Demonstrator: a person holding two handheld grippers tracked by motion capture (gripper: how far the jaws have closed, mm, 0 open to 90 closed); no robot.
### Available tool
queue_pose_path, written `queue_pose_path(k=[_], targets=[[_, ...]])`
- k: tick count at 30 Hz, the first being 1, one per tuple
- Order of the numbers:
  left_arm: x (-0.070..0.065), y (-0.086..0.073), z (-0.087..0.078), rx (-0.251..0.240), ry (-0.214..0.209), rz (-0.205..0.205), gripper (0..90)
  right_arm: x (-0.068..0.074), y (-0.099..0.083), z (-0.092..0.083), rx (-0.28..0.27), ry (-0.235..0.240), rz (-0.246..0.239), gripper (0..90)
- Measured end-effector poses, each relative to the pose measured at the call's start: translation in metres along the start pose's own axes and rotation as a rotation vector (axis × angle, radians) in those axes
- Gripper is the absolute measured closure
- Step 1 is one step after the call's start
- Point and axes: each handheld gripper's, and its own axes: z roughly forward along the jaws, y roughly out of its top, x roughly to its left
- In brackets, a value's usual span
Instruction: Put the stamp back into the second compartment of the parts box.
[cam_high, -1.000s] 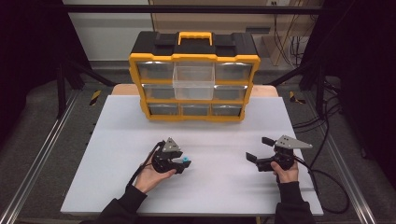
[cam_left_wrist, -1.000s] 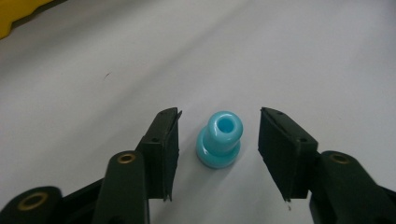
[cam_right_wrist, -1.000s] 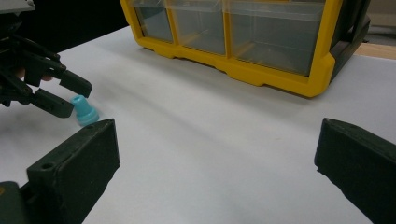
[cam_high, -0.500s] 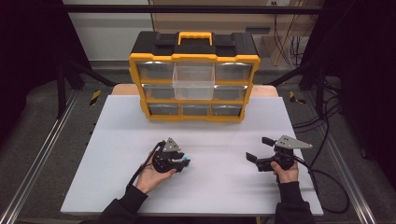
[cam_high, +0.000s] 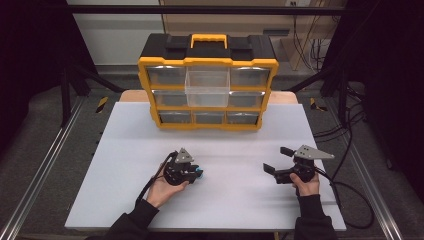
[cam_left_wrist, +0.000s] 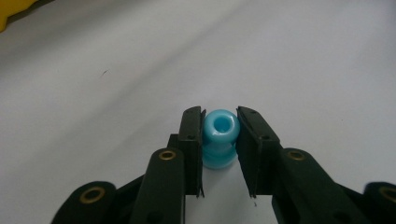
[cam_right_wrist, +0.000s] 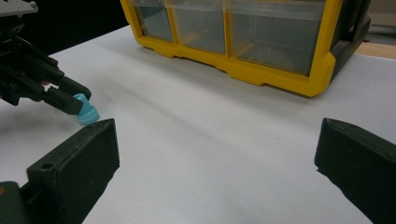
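Observation:
A small light-blue spool-shaped bead sits on the white table between my left gripper's pads. The jaws have just been closing and now press on both of its sides. In the high view the left gripper lies low at the table's front left of centre, with the bead at its tip. My right gripper rests at the front right, jaws wide apart with nothing between them. The right gripper view looks across the table at the left gripper and the bead.
A yellow and black drawer organizer stands at the back of the white table. Its clear top middle drawer is pulled out. Cables trail off the table's right side.

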Motion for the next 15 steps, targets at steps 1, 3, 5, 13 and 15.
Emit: queue_pose_path(k=[1, 3, 5, 13, 15], targets=[[0.0001, 0.0, 0.0, 0.0, 0.001, 0.0, 71.5, 0.0, 0.0002, -0.0004, -0.001, 0.002, 0.002, 0.4], [0.0003, 0.0, -0.0001, 0.0, 0.001, -0.003, 71.7, 0.0001, 0.0003, -0.0007, 0.0, 0.002, 0.005, 0.4], [0.0004, 0.0, -0.0002, 0.0, 0.001, -0.003, 71.7, 0.0001, 0.0002, -0.0006, 0.0, 0.002, 0.004, 0.4], [0.0013, 0.0001, -0.0006, 0.001, -0.001, -0.011, 72.1, 0.0, 0.0002, -0.0005, 0.0, 0.002, 0.002, 0.4], [0.002, 0.0, -0.001, 0.0, -0.001, -0.011, 72.2, 0.0, 0.0001, -0.0004, -0.001, 0.002, 0.002, 0.4]])
